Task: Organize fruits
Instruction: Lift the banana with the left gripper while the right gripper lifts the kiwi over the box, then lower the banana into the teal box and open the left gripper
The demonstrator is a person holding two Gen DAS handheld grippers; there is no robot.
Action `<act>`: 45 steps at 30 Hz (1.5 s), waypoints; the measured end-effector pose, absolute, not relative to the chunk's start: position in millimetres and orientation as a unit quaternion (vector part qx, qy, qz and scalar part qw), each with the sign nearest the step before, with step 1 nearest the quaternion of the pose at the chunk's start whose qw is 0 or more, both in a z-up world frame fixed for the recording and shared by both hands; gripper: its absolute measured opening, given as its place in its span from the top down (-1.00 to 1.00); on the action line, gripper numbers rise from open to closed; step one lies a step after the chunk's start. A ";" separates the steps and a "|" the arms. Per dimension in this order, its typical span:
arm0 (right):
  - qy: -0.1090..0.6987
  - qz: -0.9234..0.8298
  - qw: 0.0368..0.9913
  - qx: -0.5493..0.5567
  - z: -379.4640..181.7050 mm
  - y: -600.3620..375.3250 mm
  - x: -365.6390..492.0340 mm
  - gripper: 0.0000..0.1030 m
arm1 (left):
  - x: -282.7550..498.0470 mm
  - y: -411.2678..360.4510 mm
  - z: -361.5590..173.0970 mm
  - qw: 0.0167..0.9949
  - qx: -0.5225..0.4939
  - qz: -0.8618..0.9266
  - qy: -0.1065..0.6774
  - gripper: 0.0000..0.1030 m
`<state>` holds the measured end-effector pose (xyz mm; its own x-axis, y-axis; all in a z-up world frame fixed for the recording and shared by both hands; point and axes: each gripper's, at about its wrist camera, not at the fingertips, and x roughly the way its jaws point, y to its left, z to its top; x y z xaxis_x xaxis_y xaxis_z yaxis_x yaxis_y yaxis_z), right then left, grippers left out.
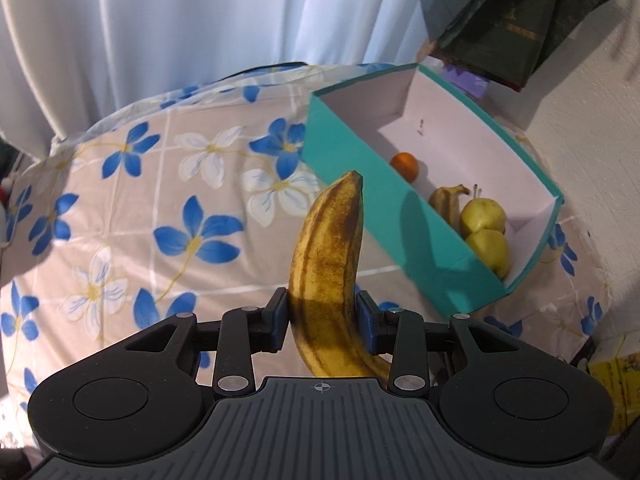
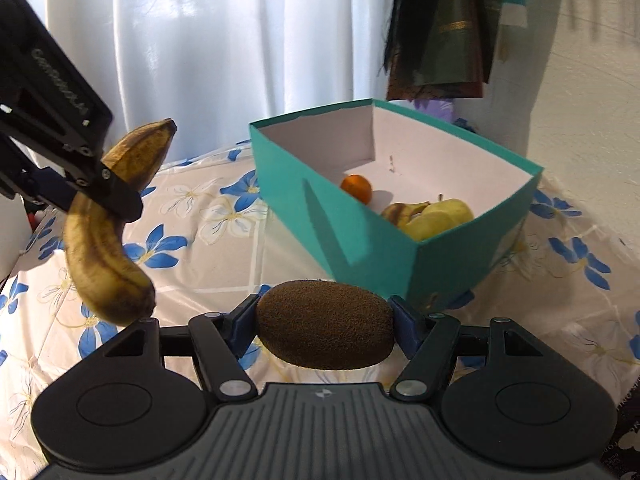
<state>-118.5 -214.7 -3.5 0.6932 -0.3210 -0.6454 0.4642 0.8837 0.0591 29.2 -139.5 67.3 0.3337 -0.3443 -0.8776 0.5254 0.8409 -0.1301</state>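
White curtain (image 1: 200, 12) across the rear, daylight showing through. Cream wall (image 2: 592, 92) at right — dark folded fabrics (image 1: 516, 16) hang there. Surface covered by blue-flowered cloth (image 1: 160, 208).

A floral tablecloth (image 1: 160, 200) lies before a white curtain (image 1: 200, 20), with dark folded fabric (image 1: 500, 20) hanging beside it.

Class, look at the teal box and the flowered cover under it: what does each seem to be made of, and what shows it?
Teal box: probably cardboard, matte teal outside, plain white inside; thin flat walls with sharp folded corners. Flowered cover: likely thin printed fabric, matte; it wrinkles and drapes over the edge.
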 end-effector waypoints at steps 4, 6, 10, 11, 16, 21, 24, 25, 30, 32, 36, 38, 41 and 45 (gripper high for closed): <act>0.317 -0.248 0.908 0.115 3.9 -226.5 -134.9 -0.32 | 26.8 -172.8 64.0 0.810 0.107 -0.284 0.501 0.24; 0.314 -0.262 0.905 0.116 5.8 -232.2 -140.1 -0.32 | 27.4 -185.5 62.2 0.810 0.111 -0.291 0.496 0.24; 0.300 -0.283 0.903 0.119 12.3 -244.4 -147.9 -0.32 | 27.9 -205.9 61.3 0.814 0.126 -0.296 0.483 0.24; 0.297 -0.289 0.902 0.119 13.5 -247.7 -148.1 -0.32 | 28.7 -210.1 61.2 0.815 0.129 -0.297 0.481 0.24; 0.274 -0.315 0.901 0.122 21.3 -266.4 -149.2 -0.32 | 34.4 -226.2 61.0 0.815 0.136 -0.301 0.477 0.24; 0.256 -0.330 0.901 0.118 27.5 -283.7 -143.8 -0.32 | 43.0 -241.5 61.3 0.820 0.138 -0.299 0.468 0.24; 0.245 -0.335 0.902 0.115 30.4 -291.9 -140.8 -0.32 | 48.5 -250.4 59.4 0.824 0.142 -0.294 0.463 0.24; 0.242 -0.336 0.903 0.114 30.6 -294.4 -138.8 -0.32 | 50.2 -253.5 58.3 0.826 0.142 -0.293 0.460 0.24; 0.238 -0.339 0.903 0.111 29.3 -304.2 -129.2 -0.32 | 59.3 -267.2 49.3 0.828 0.141 -0.294 0.456 0.24; 0.239 -0.339 0.903 0.111 28.8 -307.4 -126.2 -0.32 | 62.7 -272.3 44.7 0.827 0.140 -0.295 0.458 0.25; 0.239 -0.339 0.903 0.111 27.2 -313.2 -121.3 -0.32 | 67.7 -281.4 36.1 0.827 0.137 -0.295 0.458 0.25; 0.240 -0.340 0.902 0.111 26.2 -315.5 -119.5 -0.32 | 69.3 -285.5 31.7 0.828 0.139 -0.293 0.457 0.25; 0.241 -0.339 0.902 0.112 24.2 -319.2 -117.4 -0.32 | 72.0 -291.4 24.6 0.829 0.144 -0.291 0.455 0.25; 0.243 -0.339 0.902 0.113 21.5 -322.4 -116.1 -0.32 | 75.2 -297.7 15.6 0.827 0.149 -0.288 0.459 0.25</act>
